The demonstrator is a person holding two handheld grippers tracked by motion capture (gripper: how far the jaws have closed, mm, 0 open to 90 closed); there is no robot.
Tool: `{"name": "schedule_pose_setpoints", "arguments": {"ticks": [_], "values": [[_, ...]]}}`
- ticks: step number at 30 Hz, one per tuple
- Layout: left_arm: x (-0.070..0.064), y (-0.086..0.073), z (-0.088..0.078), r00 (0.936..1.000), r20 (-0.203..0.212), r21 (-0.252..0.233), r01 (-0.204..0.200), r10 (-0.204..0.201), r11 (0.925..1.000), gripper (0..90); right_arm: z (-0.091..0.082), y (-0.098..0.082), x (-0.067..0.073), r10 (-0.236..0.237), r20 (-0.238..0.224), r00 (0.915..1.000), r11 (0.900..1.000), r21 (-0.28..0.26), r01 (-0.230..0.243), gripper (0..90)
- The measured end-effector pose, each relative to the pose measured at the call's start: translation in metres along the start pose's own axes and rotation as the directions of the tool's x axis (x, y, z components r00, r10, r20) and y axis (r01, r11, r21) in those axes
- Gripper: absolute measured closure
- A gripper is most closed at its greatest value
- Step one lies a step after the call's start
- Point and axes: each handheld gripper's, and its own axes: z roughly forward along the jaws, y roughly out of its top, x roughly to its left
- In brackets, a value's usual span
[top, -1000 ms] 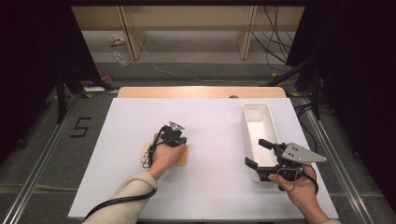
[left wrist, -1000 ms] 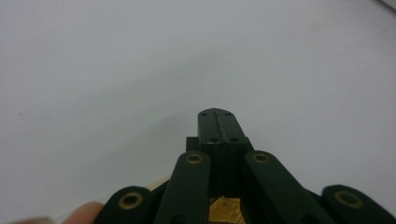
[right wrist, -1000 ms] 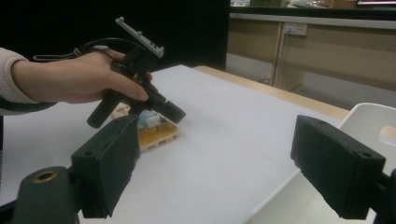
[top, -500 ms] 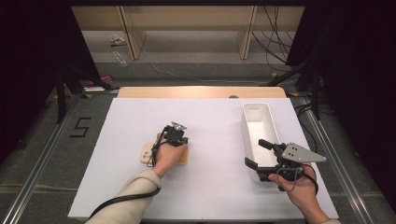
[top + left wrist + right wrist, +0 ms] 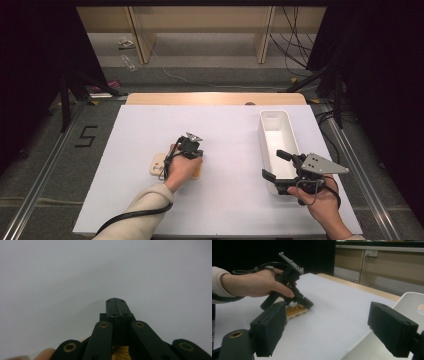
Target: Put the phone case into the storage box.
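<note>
My left gripper (image 5: 191, 150) is held tilted down at the middle of the white table (image 5: 225, 210), its tip beside a flat tan wooden piece (image 5: 158, 164) that lies partly under the hand. Its jaws are shut, with nothing between the tips (image 5: 116, 301) over bare white surface. From the right gripper view the same left gripper (image 5: 305, 302) touches down next to the tan piece (image 5: 295, 311). My right gripper (image 5: 276, 165) hovers at the near end of a long white bin (image 5: 265, 131), open wide (image 5: 330, 327), and nothing sits between its pads (image 5: 270, 327).
The white bin (image 5: 409, 298) runs away from me along the table's right side and looks empty. A wooden strip (image 5: 215, 98) borders the table's far edge. Beyond it lie floor, cables and shelving. A cable trails from the left sleeve (image 5: 135, 220).
</note>
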Motion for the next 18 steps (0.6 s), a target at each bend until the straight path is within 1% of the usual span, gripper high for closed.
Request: {"name": "schedule_pose_setpoints", "arguments": {"ticks": [3,5,6,9,11,13,14,15,16,18], "values": [[-0.002,-0.001,-0.002,0.9999,0.008,0.011,-0.009,0.009,0.9999,89.7,0.000,0.000,0.000,0.000,0.002,1.0000,1.000,-0.001,0.000,16.5],[-0.003,-0.003,-0.004,0.9996,0.015,0.024,-0.023,0.023,0.9995,89.7,-0.001,0.000,0.000,0.000,0.002,1.0000,1.000,-0.001,0.000,16.5],[-0.006,-0.004,-0.007,0.9992,0.022,0.040,-0.034,0.034,0.9986,89.7,-0.001,0.000,0.000,0.001,0.003,1.0000,1.000,-0.001,-0.001,16.5],[-0.008,-0.008,-0.013,0.9975,0.042,0.062,-0.060,0.058,0.9962,89.7,-0.001,0.000,0.000,-0.001,0.002,1.0000,1.000,-0.002,0.001,16.5],[-0.009,-0.010,-0.015,0.9968,0.047,0.070,-0.068,0.065,0.9952,89.7,-0.001,0.000,0.000,-0.001,0.002,1.0000,1.000,-0.003,0.001,16.5],[-0.010,-0.014,-0.019,0.9953,0.059,0.080,-0.081,0.076,0.9935,89.7,-0.001,0.000,0.000,-0.001,0.003,1.0000,1.000,-0.004,0.001,16.5],[-0.012,-0.018,-0.024,0.9935,0.072,0.090,-0.094,0.088,0.9915,89.7,-0.001,0.000,0.000,-0.001,0.004,1.0000,1.000,-0.003,0.001,16.4],[-0.012,-0.018,-0.024,0.9935,0.072,0.090,-0.094,0.088,0.9915,89.7,-0.001,0.000,0.000,-0.001,0.004,1.0000,1.000,-0.003,0.001,16.5],[-0.012,-0.022,-0.029,0.9923,0.089,0.104,-0.096,0.087,0.9900,89.7,-0.001,0.000,0.000,0.000,0.004,1.0000,1.000,-0.003,0.000,16.4],[-0.013,-0.024,-0.031,0.9913,0.095,0.112,-0.101,0.091,0.9885,89.7,-0.002,0.000,0.000,0.000,0.003,1.0000,1.000,-0.003,0.000,16.4]]}}
